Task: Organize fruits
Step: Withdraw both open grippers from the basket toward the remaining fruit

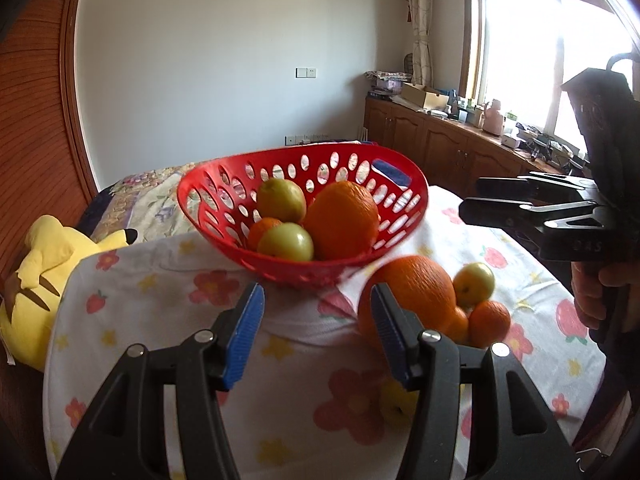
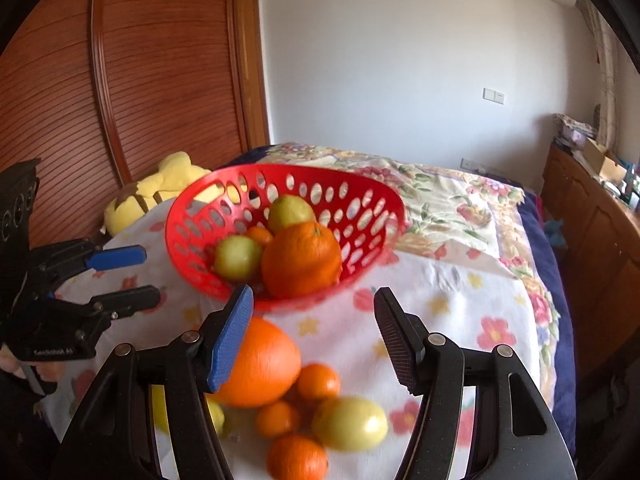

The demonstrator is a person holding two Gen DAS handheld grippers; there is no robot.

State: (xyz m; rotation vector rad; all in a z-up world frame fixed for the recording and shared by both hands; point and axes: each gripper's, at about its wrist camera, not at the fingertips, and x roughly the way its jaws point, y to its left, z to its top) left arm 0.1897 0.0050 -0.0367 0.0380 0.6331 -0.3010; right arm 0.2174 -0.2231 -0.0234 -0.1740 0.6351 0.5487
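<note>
The red basket (image 2: pixel 208 216) sits on the flowered cloth (image 2: pixel 460 300) toward the far edge, holding a big orange (image 2: pixel 300 258), two green fruits and a small orange. Nearer, loose on the cloth, lie another large orange (image 2: pixel 264 364), small oranges (image 2: pixel 318 382) and greenish fruit (image 2: pixel 350 424), somewhat blurred. The left gripper (image 1: pixel 316 336) and right gripper (image 2: pixel 314 344) both hover partly spread, nothing between their pads. A yellow plush toy (image 1: pixel 40 276) lies off the cloth's left edge.

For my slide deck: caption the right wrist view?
Open right gripper above loose fruit, red basket ahead.
</note>
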